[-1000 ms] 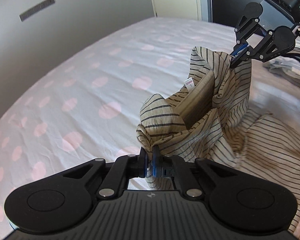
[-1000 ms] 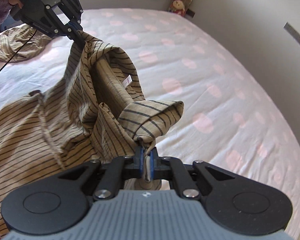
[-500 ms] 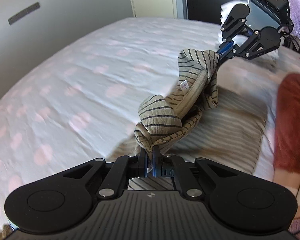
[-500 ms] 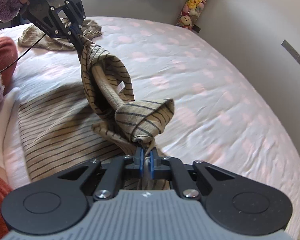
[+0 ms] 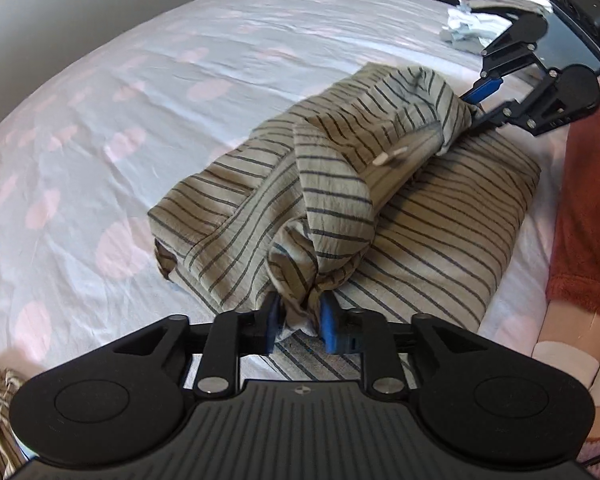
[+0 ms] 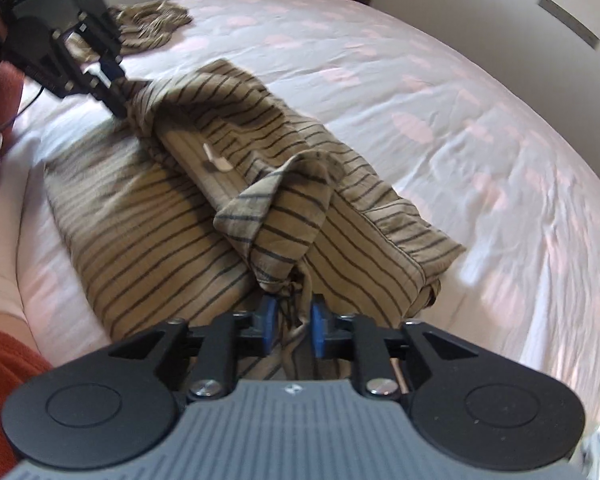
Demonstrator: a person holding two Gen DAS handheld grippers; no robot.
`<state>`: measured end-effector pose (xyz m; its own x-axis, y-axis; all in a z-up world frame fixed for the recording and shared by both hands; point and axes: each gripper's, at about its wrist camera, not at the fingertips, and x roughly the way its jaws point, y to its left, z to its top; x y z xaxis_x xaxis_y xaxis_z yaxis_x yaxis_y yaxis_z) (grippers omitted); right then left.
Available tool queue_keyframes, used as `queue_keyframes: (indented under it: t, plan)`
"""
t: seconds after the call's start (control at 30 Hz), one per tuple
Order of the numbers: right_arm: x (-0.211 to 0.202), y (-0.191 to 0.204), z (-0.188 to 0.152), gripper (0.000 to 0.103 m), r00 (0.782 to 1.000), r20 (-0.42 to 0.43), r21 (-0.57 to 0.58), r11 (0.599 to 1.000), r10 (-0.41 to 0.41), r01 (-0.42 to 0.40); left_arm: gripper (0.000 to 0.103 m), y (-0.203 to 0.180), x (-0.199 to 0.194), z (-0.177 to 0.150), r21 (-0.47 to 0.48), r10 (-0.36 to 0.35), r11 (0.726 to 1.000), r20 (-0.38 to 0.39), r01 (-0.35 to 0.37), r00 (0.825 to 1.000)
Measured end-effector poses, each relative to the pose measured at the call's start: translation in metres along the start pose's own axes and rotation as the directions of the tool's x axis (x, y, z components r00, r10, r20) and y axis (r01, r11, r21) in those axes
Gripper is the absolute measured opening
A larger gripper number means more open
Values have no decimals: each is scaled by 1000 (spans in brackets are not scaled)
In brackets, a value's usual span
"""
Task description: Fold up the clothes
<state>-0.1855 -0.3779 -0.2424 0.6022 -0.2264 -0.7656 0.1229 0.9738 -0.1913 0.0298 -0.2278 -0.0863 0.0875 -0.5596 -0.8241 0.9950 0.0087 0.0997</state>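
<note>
On the bed, toward its near edge, lies the striped shirt (image 5: 440,232), tan with dark lines, its lower body already flat and its collar end doubled over on top in a loose hump. A small white label (image 5: 390,157) shows inside the neckband.

The left hand-held gripper (image 5: 299,322) sits at six o'clock in its own view. Its jaws are opening, and a bunched corner of cloth hangs between the blue pads without being pinched. The right hand-held gripper (image 6: 292,320) is the same: jaws opening, a thin twist of fabric between them, slack. Each gripper also appears in the other's view, at about two o'clock from the left wrist and about ten o'clock from the right wrist.

The likely trouble is snagging. If either gripper pulls away while threads cling to a pad, the top layer would drag and the fold would skew. The hump is uneven too, higher toward the collar, so it may slump sideways once let go and leave the edges out of line. The shirt lies close to the bed edge at the person's side, and a tug that way could slide it off.

Much is hard to read. Both views are blurred by motion. The sleeves are buried in the folds, and I cannot tell where they lie. Another striped garment (image 6: 148,26) at eleven o'clock and a pale clothes pile (image 5: 496,4) at one o'clock are partly cut off. A rust-red sleeve (image 5: 588,216) crowds the frame's side.
</note>
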Motion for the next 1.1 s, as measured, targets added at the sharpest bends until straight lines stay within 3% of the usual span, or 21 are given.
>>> queue_keyframes:
  t: [0.13, 0.33, 0.5, 0.6, 0.63, 0.7, 0.73, 0.77, 0.97, 1.1]
  plan:
    - [-28, 7, 6, 45, 994, 69, 142, 987, -86, 75, 45, -14, -25, 2, -54, 96, 994, 78, -92, 992]
    - [-47, 33, 26, 45, 983, 138, 285, 955, -123, 80, 45, -32, -36, 25, -164, 98, 984, 156, -72, 983]
    - [-34, 47, 42, 45, 977, 120, 372, 920, -178, 122, 45, -41, -15, 48, -241, 164, 962, 138, -128, 977]
    - [-18, 45, 45, 43, 976, 78, 414, 897, -201, 152, 44, -37, 4, 54, -284, 146, 953, 129, -105, 981]
    - [-13, 44, 45, 41, 976, 64, 427, 890, -206, 160, 42, -35, 10, 55, -291, 144, 951, 119, -104, 982]
    - [-6, 38, 42, 23, 980, 47, 454, 878, -194, 152, 28, -31, 19, 53, -304, 136, 947, 102, -100, 985]
    - [-4, 35, 39, 10, 982, 44, 467, 873, -183, 142, 16, -29, 21, 51, -308, 127, 947, 97, -92, 987]
    - [-5, 33, 37, 9, 984, 45, 477, 869, -172, 130, 6, -26, 23, 49, -313, 118, 946, 92, -84, 989]
    - [-38, 22, 24, 6, 993, 82, 432, 901, -84, 41, 2, -20, -5, 31, -337, 16, 941, 123, 26, 992]
    - [-53, 24, 11, 3, 998, 67, 316, 948, 14, -35, 2, -29, -13, 20, -278, -38, 959, 58, 53, 998]
